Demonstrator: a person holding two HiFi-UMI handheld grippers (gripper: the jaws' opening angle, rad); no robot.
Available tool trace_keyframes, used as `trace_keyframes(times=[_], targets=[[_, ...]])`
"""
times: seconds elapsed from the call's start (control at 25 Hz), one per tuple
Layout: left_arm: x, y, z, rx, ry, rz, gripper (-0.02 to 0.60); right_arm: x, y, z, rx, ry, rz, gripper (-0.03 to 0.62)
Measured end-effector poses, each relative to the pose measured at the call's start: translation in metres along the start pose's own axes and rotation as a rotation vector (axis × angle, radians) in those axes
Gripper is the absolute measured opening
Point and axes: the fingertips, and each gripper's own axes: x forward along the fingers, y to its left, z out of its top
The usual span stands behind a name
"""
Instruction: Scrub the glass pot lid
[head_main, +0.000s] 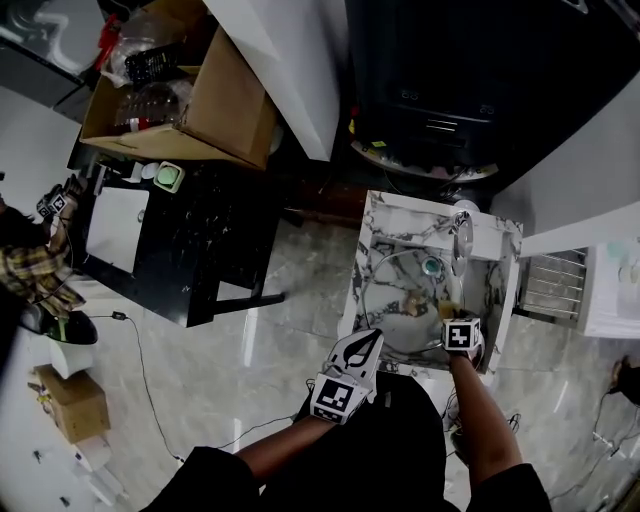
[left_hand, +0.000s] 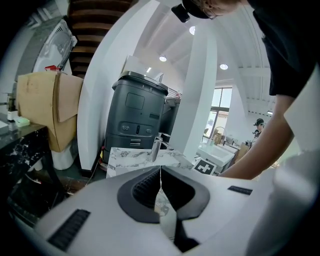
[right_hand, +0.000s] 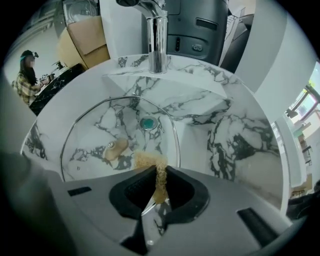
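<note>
The glass pot lid (head_main: 390, 285) leans tilted inside the marble sink (head_main: 385, 215), its tan knob (right_hand: 116, 148) facing me. My left gripper (head_main: 372, 337) is at the lid's near left rim. In the left gripper view its jaws (left_hand: 161, 187) are shut on the thin lid edge (left_hand: 160, 175). My right gripper (head_main: 452, 308) is over the sink's right side, shut on a tan fibrous scrub pad (right_hand: 150, 160). The pad touches the lid (right_hand: 100, 130) just right of the knob.
A chrome faucet (right_hand: 156, 40) stands at the sink's back, with the drain (right_hand: 148, 123) below it. A dark grey appliance (left_hand: 137, 117) is behind the sink. A black table (head_main: 190, 240), a cardboard box (head_main: 200, 100) and a person (head_main: 30, 250) are to the left. A wire rack (head_main: 555, 285) is on the right.
</note>
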Motion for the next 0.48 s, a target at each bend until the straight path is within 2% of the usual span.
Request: trace_keyframes(times=[0.2,0.48], targets=[[-0.002,0.002,-0.001,-0.017,-0.025,0.004,0.018,-0.005,0.007,-0.007,-0.056,0.034,0.001,0.063],[-0.011,0.012,-0.011,-0.009,0.005,0.022,0.018,-0.004,0.023,-0.013,-0.096,0.065,0.033,0.063]])
